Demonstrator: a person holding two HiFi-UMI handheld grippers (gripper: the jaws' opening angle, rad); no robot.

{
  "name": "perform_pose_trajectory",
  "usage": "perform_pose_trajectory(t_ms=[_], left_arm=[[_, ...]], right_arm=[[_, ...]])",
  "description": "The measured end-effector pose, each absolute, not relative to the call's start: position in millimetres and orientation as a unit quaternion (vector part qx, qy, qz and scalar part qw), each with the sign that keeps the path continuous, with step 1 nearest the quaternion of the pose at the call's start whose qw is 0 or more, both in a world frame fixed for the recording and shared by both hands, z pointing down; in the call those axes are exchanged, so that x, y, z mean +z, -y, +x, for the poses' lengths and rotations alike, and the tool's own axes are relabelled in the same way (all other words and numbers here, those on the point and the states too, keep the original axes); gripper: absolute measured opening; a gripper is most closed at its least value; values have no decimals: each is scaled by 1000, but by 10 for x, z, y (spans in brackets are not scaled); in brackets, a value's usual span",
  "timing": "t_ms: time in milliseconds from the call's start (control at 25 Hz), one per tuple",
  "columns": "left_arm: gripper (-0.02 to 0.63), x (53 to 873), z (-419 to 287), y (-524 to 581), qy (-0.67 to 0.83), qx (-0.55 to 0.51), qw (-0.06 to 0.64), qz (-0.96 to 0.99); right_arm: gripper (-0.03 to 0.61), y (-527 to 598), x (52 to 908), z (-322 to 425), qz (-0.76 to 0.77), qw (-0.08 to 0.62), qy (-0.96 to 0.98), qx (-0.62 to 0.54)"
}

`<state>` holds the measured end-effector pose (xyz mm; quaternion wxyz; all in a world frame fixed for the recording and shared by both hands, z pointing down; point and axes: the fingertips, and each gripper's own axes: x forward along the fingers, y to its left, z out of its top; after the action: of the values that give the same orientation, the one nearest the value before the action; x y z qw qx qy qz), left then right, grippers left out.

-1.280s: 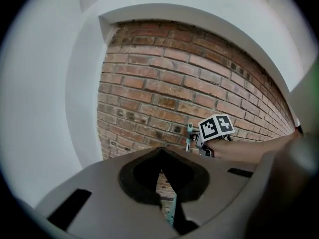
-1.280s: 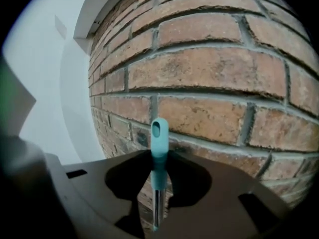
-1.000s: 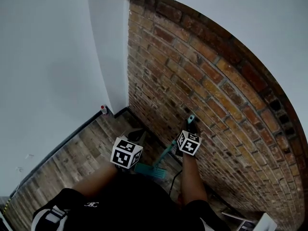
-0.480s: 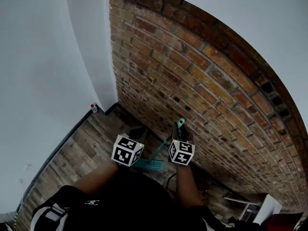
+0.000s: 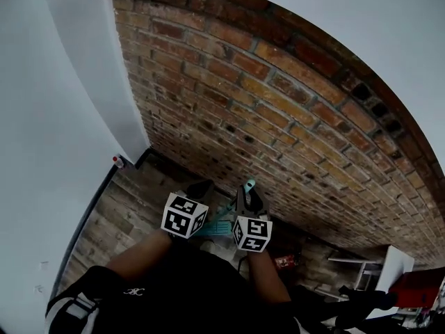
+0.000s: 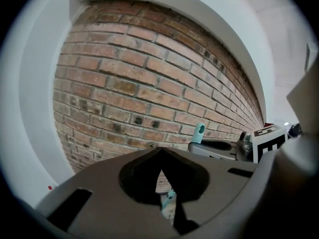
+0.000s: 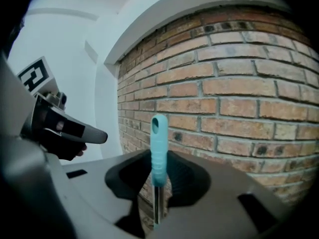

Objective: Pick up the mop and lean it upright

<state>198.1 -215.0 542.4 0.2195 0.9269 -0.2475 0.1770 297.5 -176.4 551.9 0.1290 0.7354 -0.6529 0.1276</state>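
A red-brown brick wall (image 5: 278, 103) with pale mortar fills the middle of the head view; some bricks are darker, a few almost black. At its left end it meets a plain white wall (image 5: 42, 131) in a corner, where a white upright section (image 5: 104, 82) stands beside the join. A white ceiling (image 5: 348, 12) runs above the brick. The floor (image 5: 115, 214) is worn wooden planking, edged by a dark skirting board (image 5: 87, 218) under the white wall. A small white object with a red top (image 5: 117, 161) stands at that wall's foot. At the far right, white furniture (image 5: 389, 270) and something red (image 5: 417, 287) sit near the brick. The light is even and soft.
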Motion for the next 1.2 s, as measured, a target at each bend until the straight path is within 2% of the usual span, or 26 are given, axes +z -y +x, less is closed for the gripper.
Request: perform_pose_trajectory(t_ms=[200,560,1200], left_arm=[[-8,5422,2174,2012,218,180,203,937],[-8,5408,2326,1925,207,176,220,937],[-8,5430,1978,2017,256,176,224,924]], right_arm=[[107,1565,5502,3094,753,122,635,127],[107,1437,5514,3317,766,113,618,136],[107,1702,5584,3253,747,119,640,138]])
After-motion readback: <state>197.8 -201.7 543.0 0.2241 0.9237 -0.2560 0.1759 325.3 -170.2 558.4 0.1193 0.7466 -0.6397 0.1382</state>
